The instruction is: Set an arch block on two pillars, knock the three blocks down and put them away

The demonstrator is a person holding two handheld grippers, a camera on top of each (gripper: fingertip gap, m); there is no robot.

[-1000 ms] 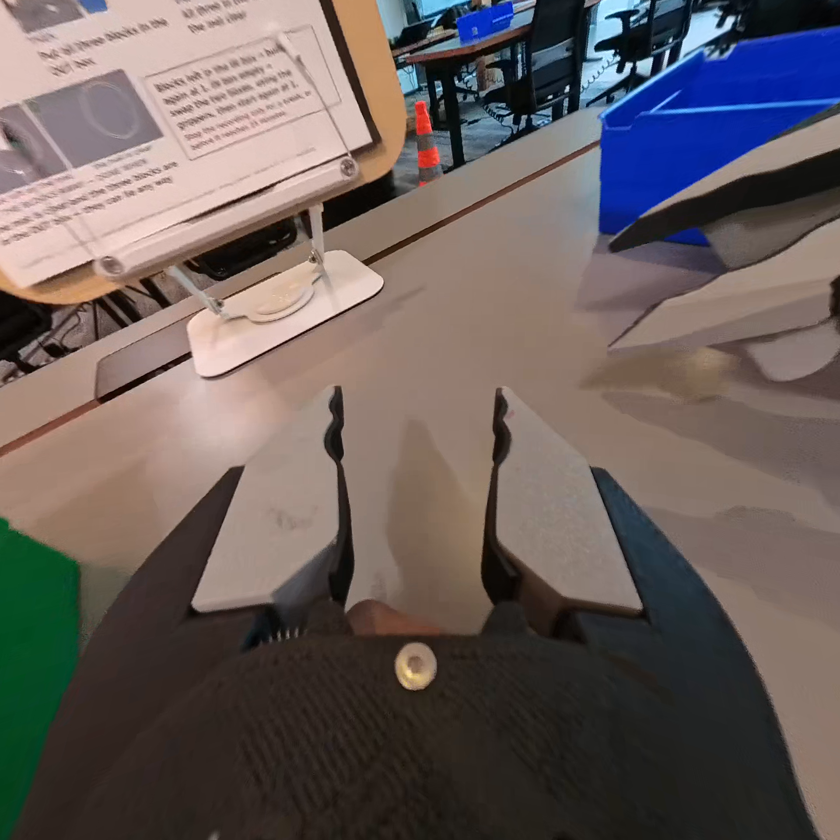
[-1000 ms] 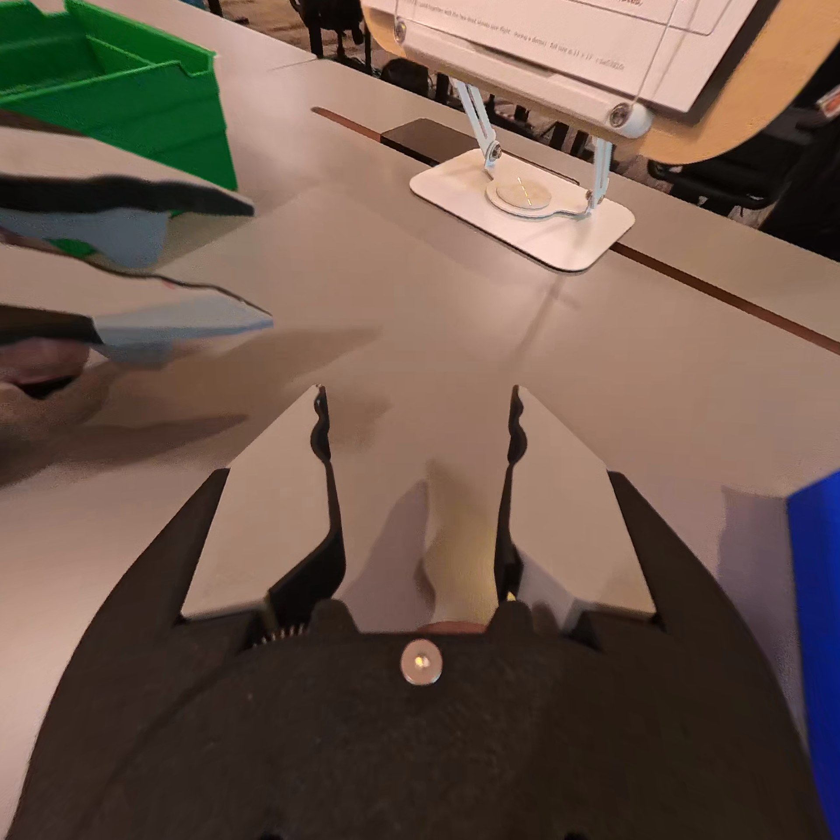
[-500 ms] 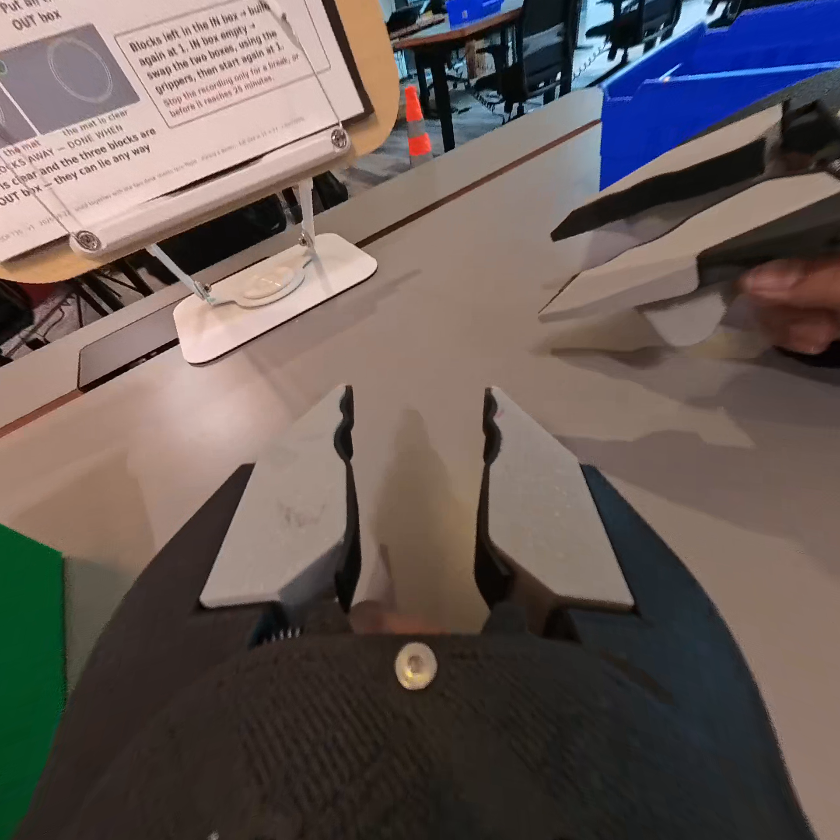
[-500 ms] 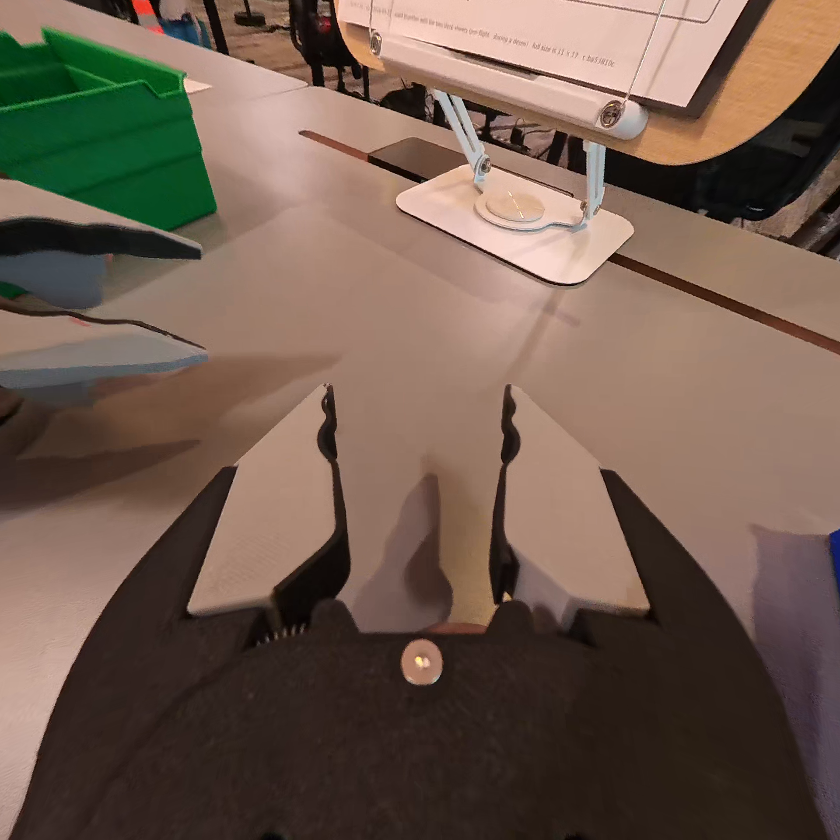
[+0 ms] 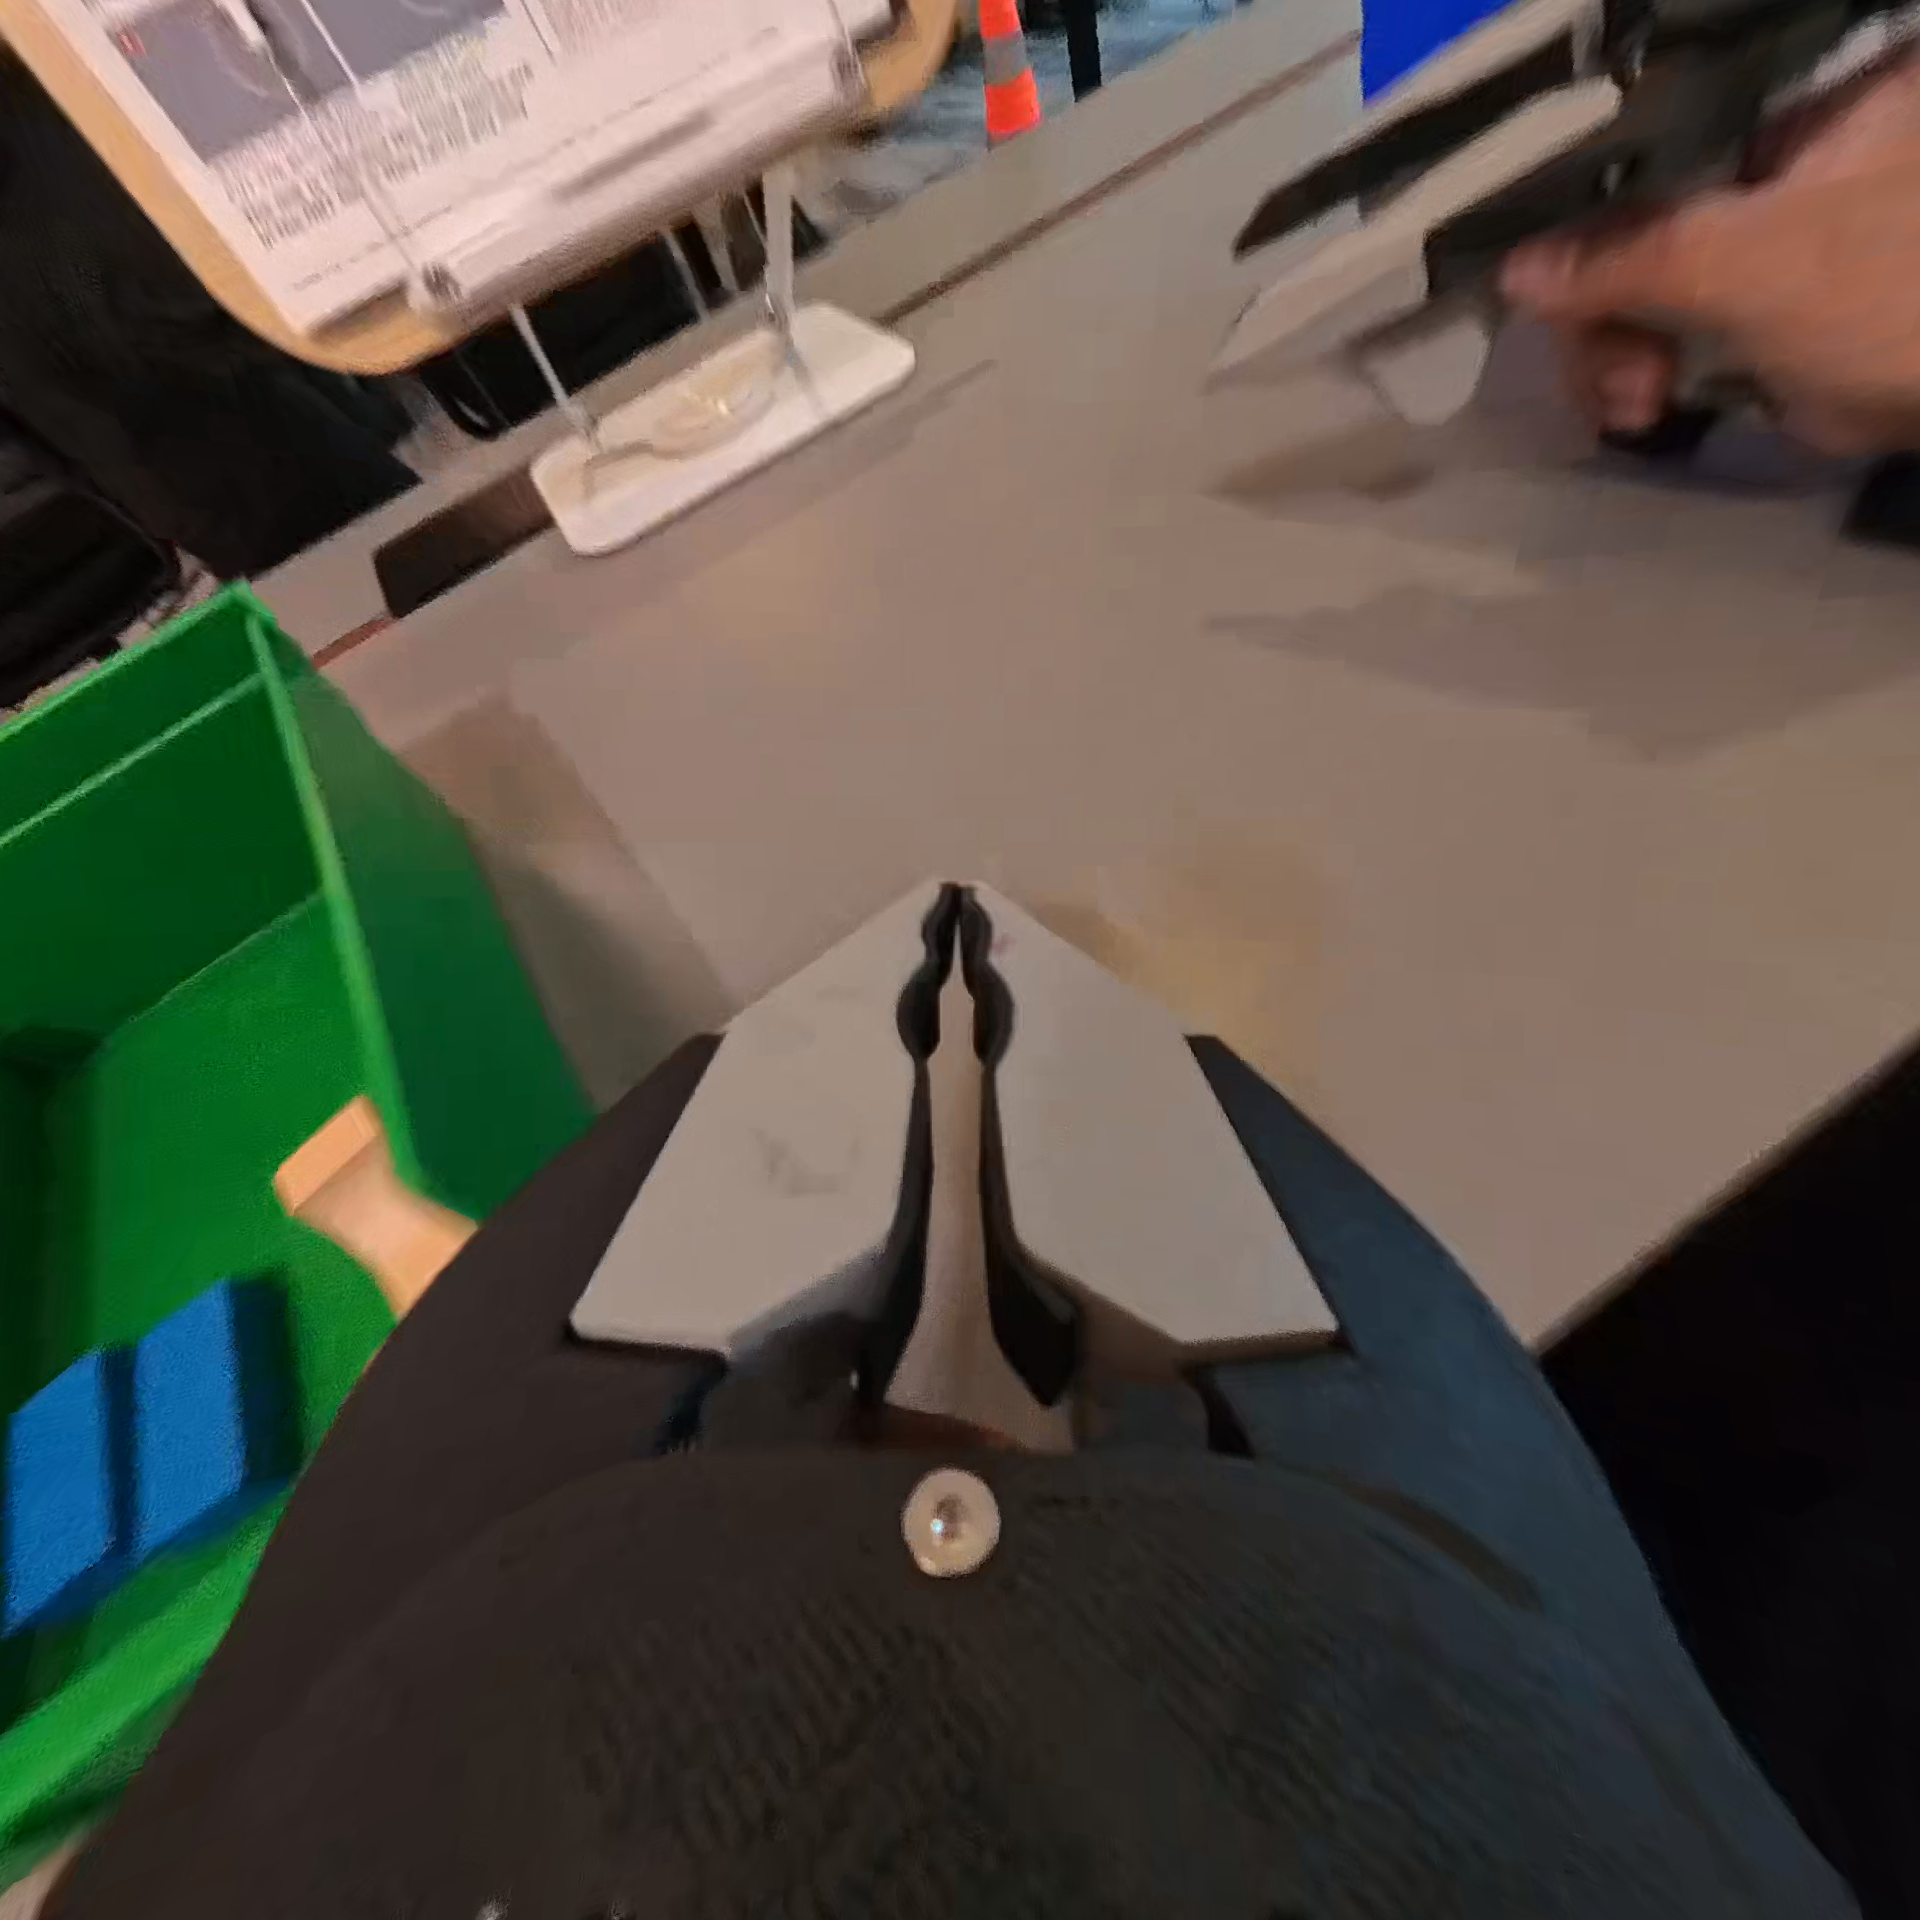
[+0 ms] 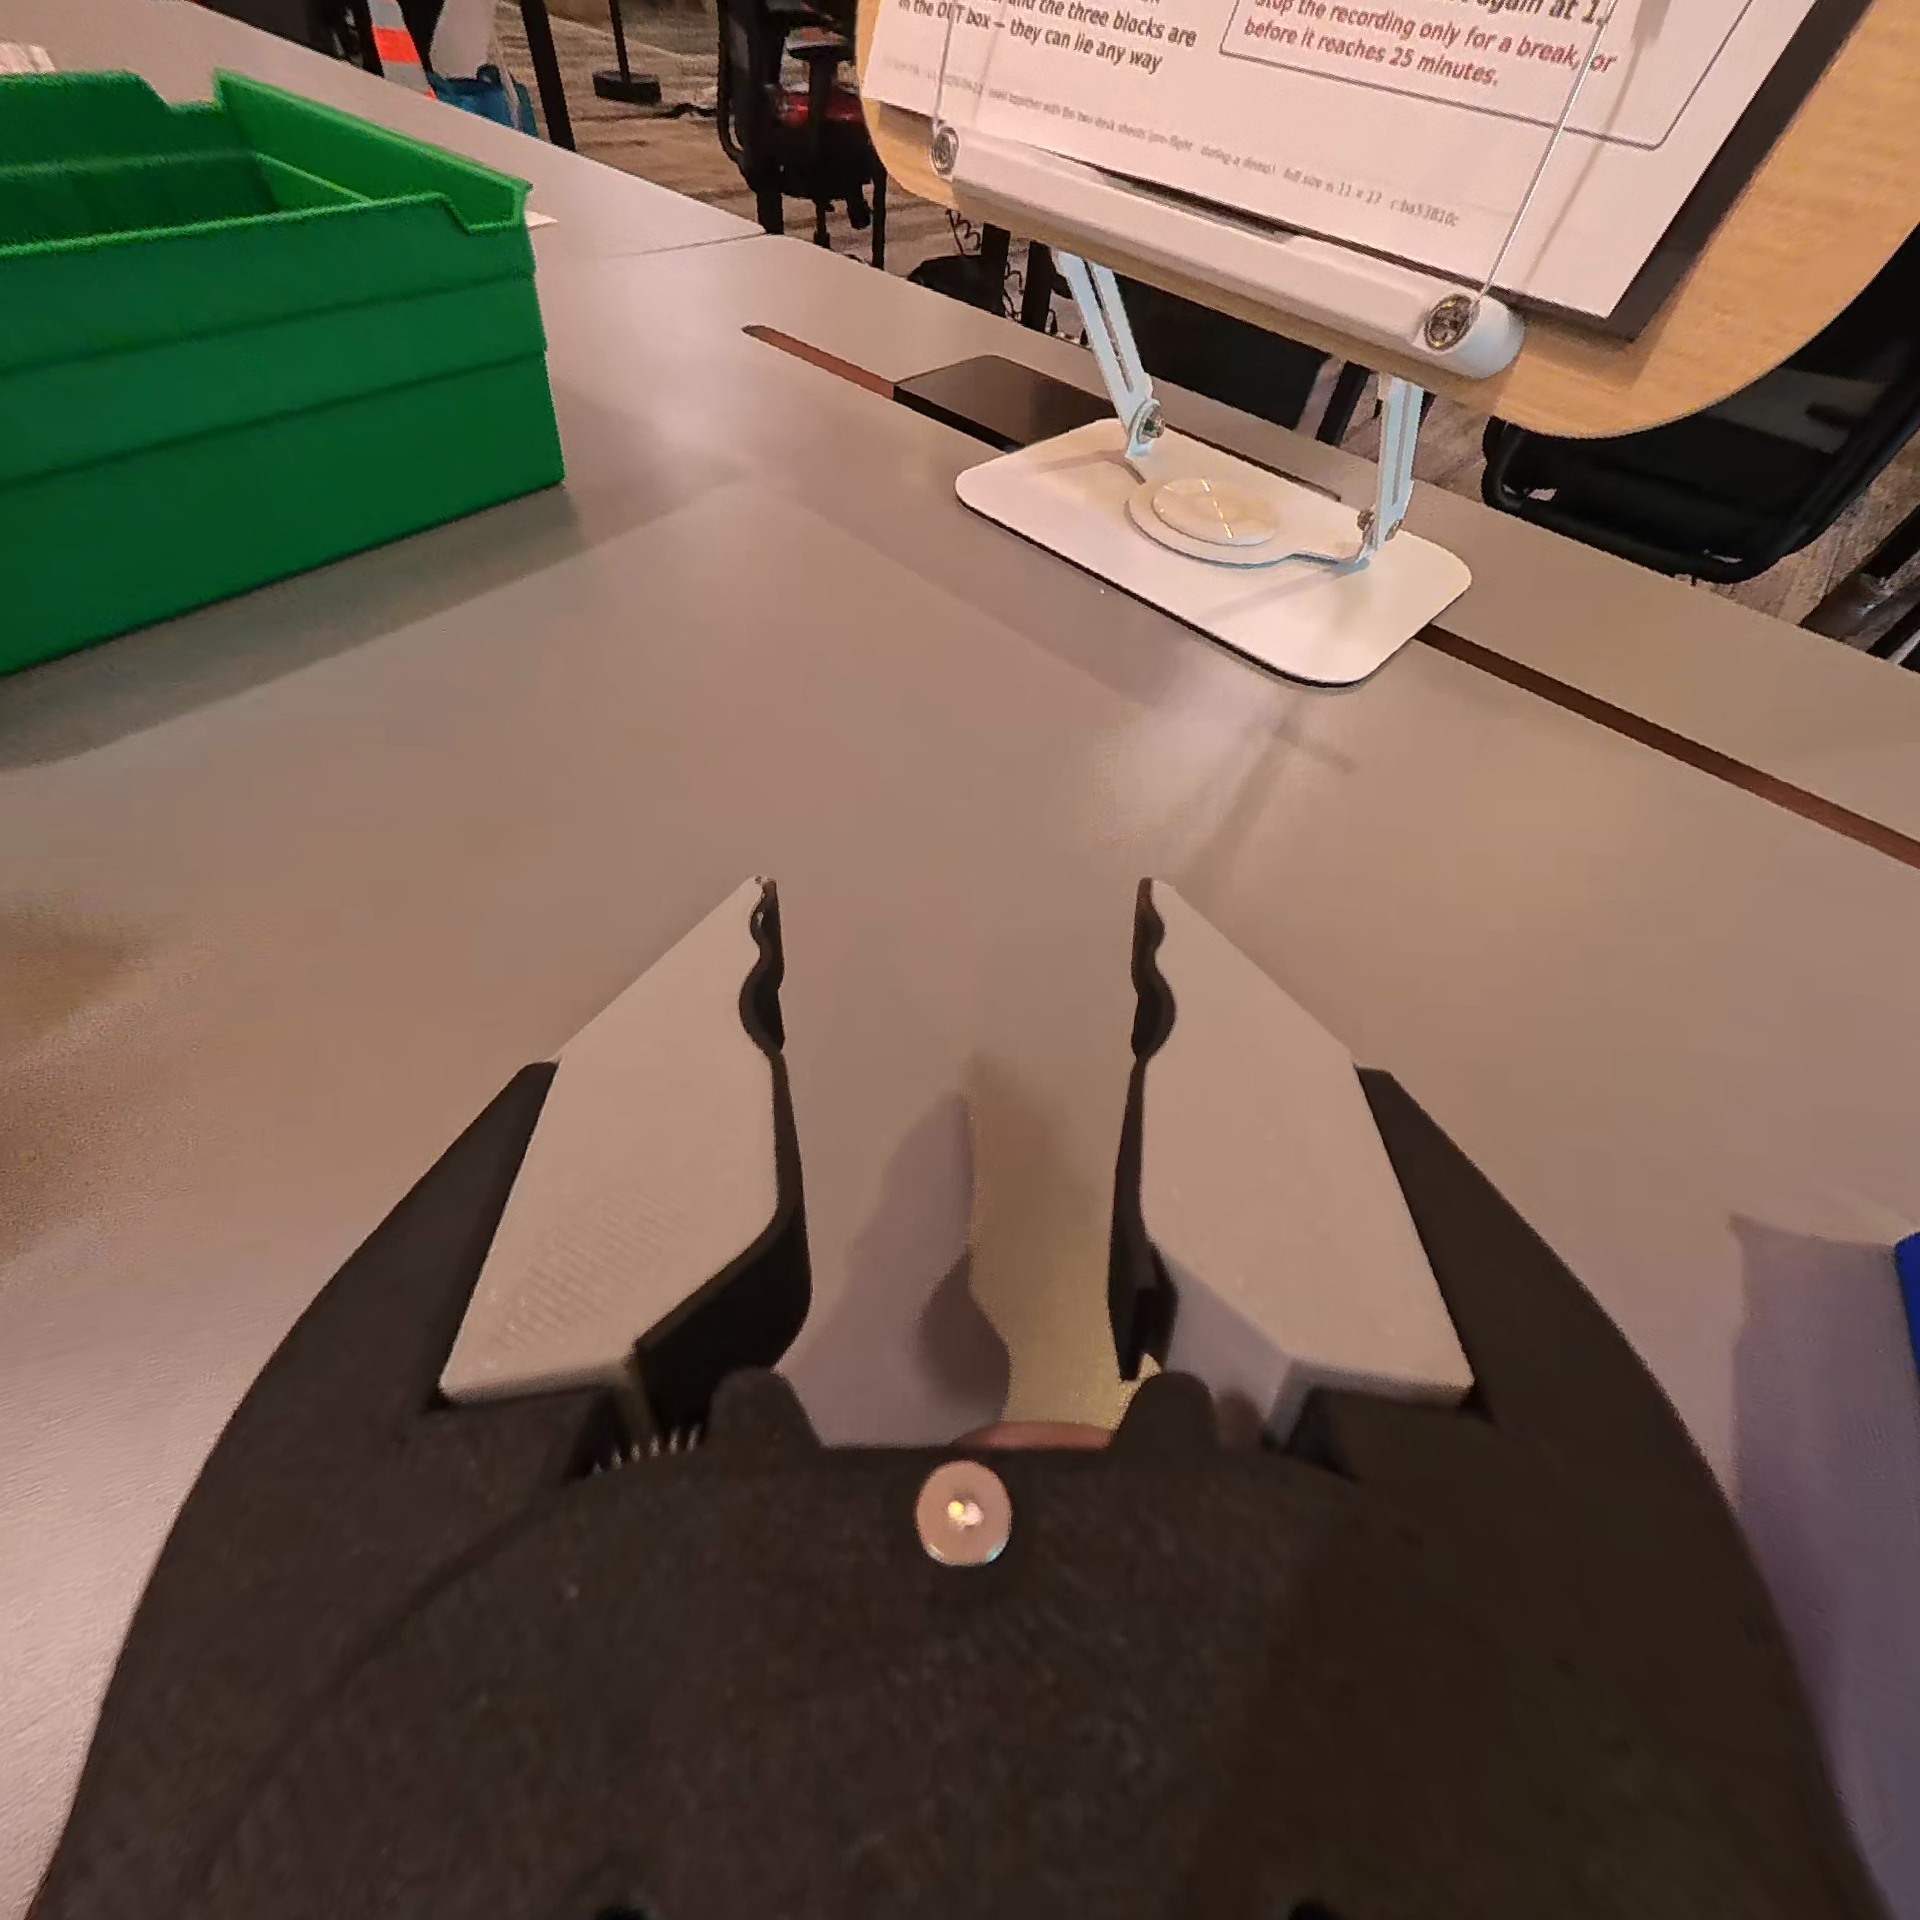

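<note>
Lying in the green bin (image 5: 156,935) at about 8 o'clock in the left wrist view are a tan block (image 5: 364,1195) with a curved cut, probably the arch though blur softens it, and two blue blocks (image 5: 125,1423) side by side nearer the camera. The left gripper (image 5: 958,899) is just right of that bin over the table (image 5: 1143,727), its fingertips pressed together on nothing. The right gripper (image 6: 951,894) has its jaws spread wide, bare tabletop between them; in the left wrist view it shows at 2 o'clock, blurred, gripped by a hand (image 5: 1766,281).

Grey and matte, the table has a thin brown seam (image 6: 1662,738) running across it. At 1 o'clock in the right wrist view a white stand (image 6: 1216,540) carries a wooden board (image 6: 1714,312) with a printed sheet (image 6: 1351,83) clipped on it. A sliver of a blue bin (image 6: 1907,1309) shows at 3 o'clock, and the green bin sits at 10 o'clock. Beyond the far edge are dark chair legs and, in the left wrist view, an orange cone (image 5: 1008,73) on the floor at 12 o'clock.
</note>
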